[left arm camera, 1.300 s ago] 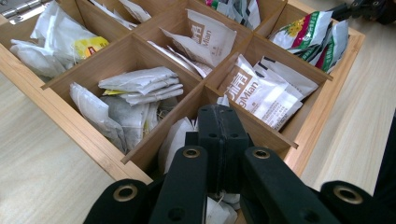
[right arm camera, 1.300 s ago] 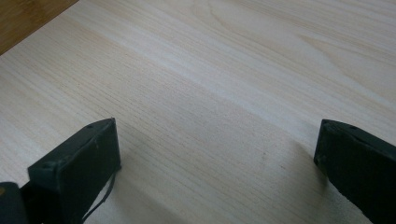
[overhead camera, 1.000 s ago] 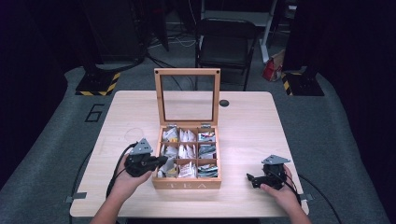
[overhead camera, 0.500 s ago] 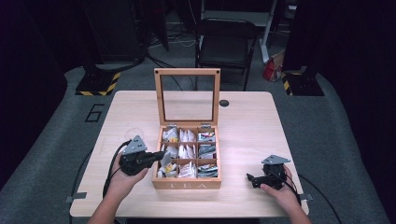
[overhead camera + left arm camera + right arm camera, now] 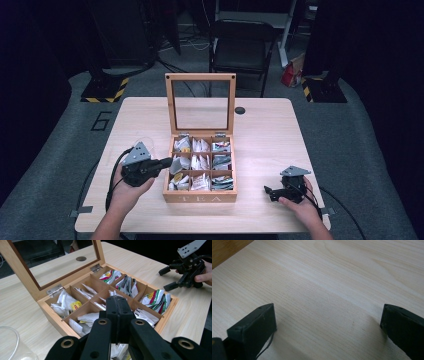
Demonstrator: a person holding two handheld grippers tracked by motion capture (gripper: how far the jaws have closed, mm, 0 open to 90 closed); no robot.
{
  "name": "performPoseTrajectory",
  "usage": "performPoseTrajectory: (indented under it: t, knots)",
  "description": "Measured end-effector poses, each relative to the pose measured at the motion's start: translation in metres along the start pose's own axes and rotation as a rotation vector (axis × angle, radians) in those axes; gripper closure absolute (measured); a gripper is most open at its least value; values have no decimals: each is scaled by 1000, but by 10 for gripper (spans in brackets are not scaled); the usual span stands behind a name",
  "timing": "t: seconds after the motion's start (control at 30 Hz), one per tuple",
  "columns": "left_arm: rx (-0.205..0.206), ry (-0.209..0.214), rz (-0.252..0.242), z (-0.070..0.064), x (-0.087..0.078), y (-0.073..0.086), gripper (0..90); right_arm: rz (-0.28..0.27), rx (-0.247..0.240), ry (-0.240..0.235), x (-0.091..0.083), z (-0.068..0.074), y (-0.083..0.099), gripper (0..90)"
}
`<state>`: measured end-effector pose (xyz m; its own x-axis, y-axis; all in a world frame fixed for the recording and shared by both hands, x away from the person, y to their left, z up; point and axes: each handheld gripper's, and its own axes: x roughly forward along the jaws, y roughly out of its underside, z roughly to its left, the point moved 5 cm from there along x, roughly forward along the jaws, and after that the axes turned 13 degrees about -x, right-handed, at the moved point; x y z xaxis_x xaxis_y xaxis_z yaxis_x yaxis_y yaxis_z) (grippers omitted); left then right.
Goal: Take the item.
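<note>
Your tea box (image 5: 200,197) sat mid-table with its glass lid (image 5: 200,102) standing upright at the back, blocking any reach from the far side. From above and from your side the compartments were open, though packed with tea bags (image 5: 154,299). A clear glass (image 5: 10,345) stood just left of the box, near your left gripper (image 5: 162,163), narrowing that side. To the right, bare table (image 5: 332,282) lay between the box and your right gripper (image 5: 270,192).
</note>
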<state>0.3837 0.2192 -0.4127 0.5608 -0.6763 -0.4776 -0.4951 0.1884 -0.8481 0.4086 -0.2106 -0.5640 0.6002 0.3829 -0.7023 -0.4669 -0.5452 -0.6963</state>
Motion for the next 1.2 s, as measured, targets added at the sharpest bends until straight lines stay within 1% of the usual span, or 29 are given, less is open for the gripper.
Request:
performPoseTrajectory:
  t: [0.13,0.2,0.27,0.33,0.37,0.47,0.67,0.73,0.8,0.83,0.9,0.97,1.03,1.2]
  knots:
    - [-1,-7,-11,1,-2,-1,900,0,0,0,0,0,0,0]
    - [-1,-6,-6,1,-3,-2,900,0,0,0,0,0,0,0]
    - [-6,-13,-15,1,-4,-3,900,0,0,0,0,0,0,0]
    - [-2,-11,-9,2,-5,-3,900,0,0,0,0,0,0,0]
    - [-9,-12,-14,2,-5,-3,900,0,0,0,0,0,0,0]
    - [-11,-17,-15,3,-6,-4,900,0,0,0,0,0,0,0]
    - [-24,-32,-22,8,-10,-7,900,0,0,0,0,0,0,0]
    - [-27,-40,-31,9,-12,-9,900,0,0,0,0,0,0,0]
    - [-25,-45,-25,10,-13,-11,900,0,0,0,0,0,0,0]
    - [-27,-52,-35,11,-14,-12,900,0,0,0,0,0,0,0]
    - [-38,-60,-43,14,-16,-14,900,0,0,0,0,0,0,0]
    - [-40,-60,-44,15,-17,-15,900,0,0,0,0,0,0,0]
    - [-46,-69,-56,16,-19,-16,899,0,0,0,0,0,0,0]
    - [-45,-87,-56,19,-22,-17,900,0,0,0,0,0,0,0]
